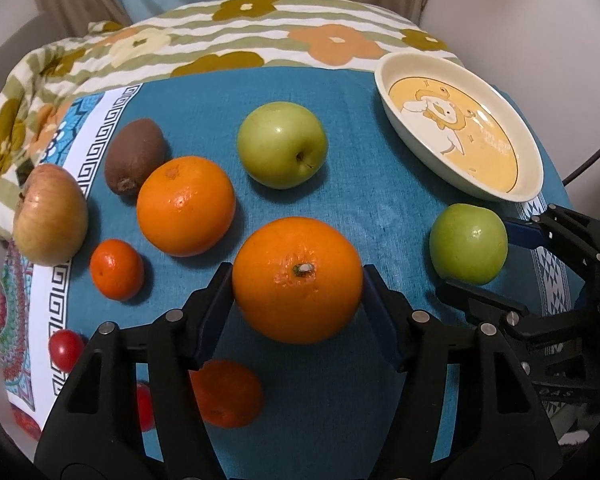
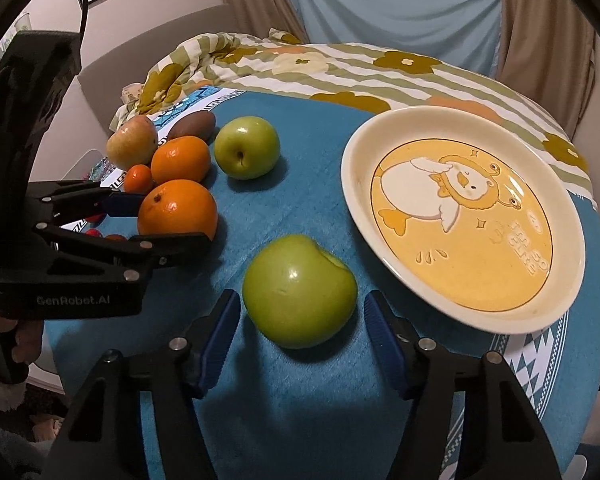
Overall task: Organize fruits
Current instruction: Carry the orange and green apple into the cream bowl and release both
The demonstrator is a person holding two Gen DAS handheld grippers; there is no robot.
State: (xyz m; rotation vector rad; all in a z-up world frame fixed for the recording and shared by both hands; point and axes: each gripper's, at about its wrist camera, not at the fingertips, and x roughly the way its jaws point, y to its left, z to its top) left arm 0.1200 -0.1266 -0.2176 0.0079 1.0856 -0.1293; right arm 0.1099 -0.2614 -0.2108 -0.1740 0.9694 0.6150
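Observation:
My left gripper (image 1: pixel 298 280) has its blue pads against both sides of a large orange (image 1: pixel 297 280), which rests on the teal cloth. It also shows in the right wrist view (image 2: pixel 177 212). My right gripper (image 2: pixel 298 312) is open around a green apple (image 2: pixel 300 290), with small gaps on both sides; the apple also shows in the left wrist view (image 1: pixel 468 243). A cream plate with a yellow cartoon centre (image 2: pixel 364 216) stands empty to the right of the apple, also visible in the left wrist view (image 1: pixel 392 100).
On the cloth lie a second green apple (image 1: pixel 282 145), another orange (image 1: pixel 185 206), a kiwi (image 1: pixel 134 156), a reddish apple (image 1: pixel 50 220), two mandarins (image 1: pixel 117 269), and cherry tomatoes (image 1: pixel 65 349). A flowered blanket (image 1: pixel 228 36) lies behind.

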